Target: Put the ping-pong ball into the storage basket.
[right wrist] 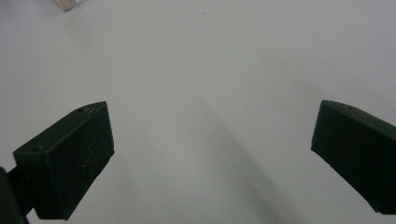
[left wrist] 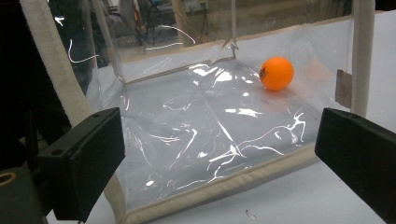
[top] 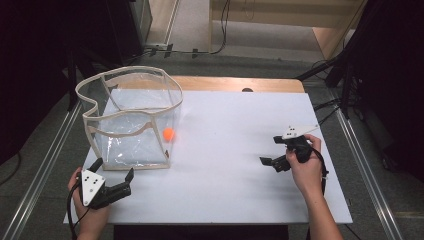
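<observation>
White tabletop [top: 225, 150] w/ a wooden strip at the far edge, dark room and cables behind. At its left stands a clear plastic bag [top: 131, 120] w/ cream fabric trim, mouth up and open, walls holding shape by themselves, so prob. set that way for easy access from above. Inside, an orange ball [top: 169, 133] rests on the bag floor near the right-hand front corner; in the left gripper view the ball [left wrist: 276, 73] sits against the far side, close to a trim post.

Left claw [top: 114, 169] is low, just in front of the bag's near bottom edge, jaws wide apart and aimed at the wall, not touching it as far as I can tell. Looks placed to pinch the trim or steady the bag.

Right claw [top: 272, 149] is well apart on the right side, jaws wide, nothing between them, pointing over bare tabletop. Likely just waiting.
</observation>
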Demonstrator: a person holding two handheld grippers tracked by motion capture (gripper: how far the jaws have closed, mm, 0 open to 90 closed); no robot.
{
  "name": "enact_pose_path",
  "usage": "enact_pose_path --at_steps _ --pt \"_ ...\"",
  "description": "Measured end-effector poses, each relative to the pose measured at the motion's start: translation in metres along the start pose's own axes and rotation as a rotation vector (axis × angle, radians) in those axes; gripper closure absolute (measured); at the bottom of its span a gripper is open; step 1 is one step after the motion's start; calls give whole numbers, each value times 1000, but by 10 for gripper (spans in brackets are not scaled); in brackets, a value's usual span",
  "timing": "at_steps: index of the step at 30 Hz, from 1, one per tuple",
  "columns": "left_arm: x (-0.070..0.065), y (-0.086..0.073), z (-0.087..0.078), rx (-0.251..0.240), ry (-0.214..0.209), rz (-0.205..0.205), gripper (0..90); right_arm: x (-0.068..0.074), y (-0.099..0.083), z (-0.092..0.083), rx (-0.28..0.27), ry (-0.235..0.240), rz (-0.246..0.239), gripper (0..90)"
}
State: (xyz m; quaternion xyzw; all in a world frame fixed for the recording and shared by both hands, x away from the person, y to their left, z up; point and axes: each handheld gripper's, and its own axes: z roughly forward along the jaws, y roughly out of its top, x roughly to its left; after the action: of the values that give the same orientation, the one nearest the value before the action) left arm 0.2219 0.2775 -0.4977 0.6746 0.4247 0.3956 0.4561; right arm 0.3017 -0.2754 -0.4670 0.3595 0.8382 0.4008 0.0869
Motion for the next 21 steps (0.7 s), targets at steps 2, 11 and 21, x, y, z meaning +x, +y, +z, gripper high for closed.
enact_pose_path --at_steps 2,11,21 --pt "0 0 0 0 0 -1 21 0 -4 -2 -8 -5 6 0" --pt "0 0 0 1 0 2 21 -2 -23 -14 -45 -26 34 0" --pt "0 0 0 -1 6 -3 21 0 -38 -22 -83 -43 49 0"
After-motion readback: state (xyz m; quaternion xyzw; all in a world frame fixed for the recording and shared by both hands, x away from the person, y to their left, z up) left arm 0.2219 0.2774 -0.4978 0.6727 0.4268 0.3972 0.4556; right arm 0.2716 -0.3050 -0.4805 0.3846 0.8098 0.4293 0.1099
